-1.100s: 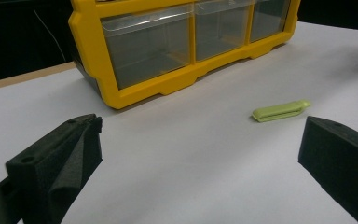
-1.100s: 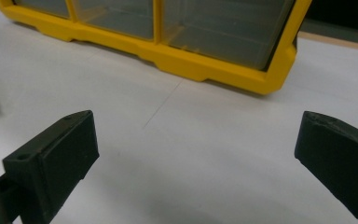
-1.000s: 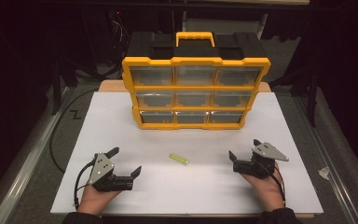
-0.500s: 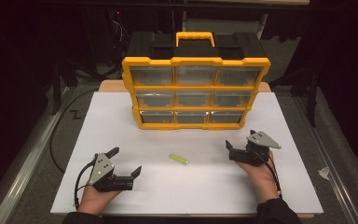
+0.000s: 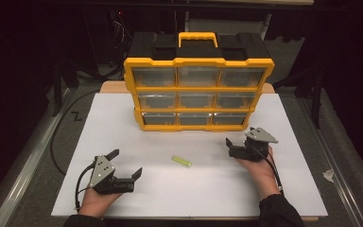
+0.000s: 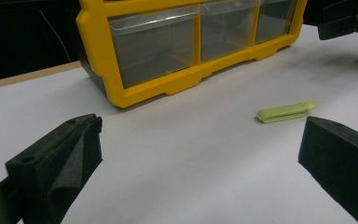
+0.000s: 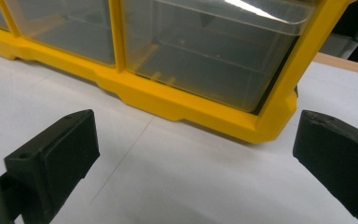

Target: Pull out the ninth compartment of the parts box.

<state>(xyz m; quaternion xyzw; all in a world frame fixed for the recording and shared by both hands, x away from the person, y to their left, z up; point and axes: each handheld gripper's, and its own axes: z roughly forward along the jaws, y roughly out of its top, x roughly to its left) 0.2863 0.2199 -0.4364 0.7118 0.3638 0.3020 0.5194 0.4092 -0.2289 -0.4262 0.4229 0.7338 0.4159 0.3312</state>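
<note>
**A:** Where's everything relative to the yellow organizer [image 5: 198, 85]?

**B:** I've got the small green piece [image 5: 181, 161] lying flat on the white sheet [image 5: 302, 189], in front of the organizer's bottom row and about level with its middle column, apart from it. My left gripper [image 5: 126, 164] sits farther out from the organizer, off its left corner, jaws spread wide with nothing between them. My right gripper [image 5: 238, 142] is just in front of the organizer's bottom right drawer [image 7: 214, 51], jaws also wide apart and empty.

**A:** Which hand would I send for the green piece?

**B:** My guess is the left. In the left gripper view the piece [image 6: 286, 112] lies ahead and to the right of the jaw line, near the right jaw. The right gripper faces the drawer instead.

**A:** How does its long axis run?

**B:** Roughly parallel to the organizer's front, slightly slanted. I'd judge the left gripper must swing rightward and close across the narrow width.
</note>
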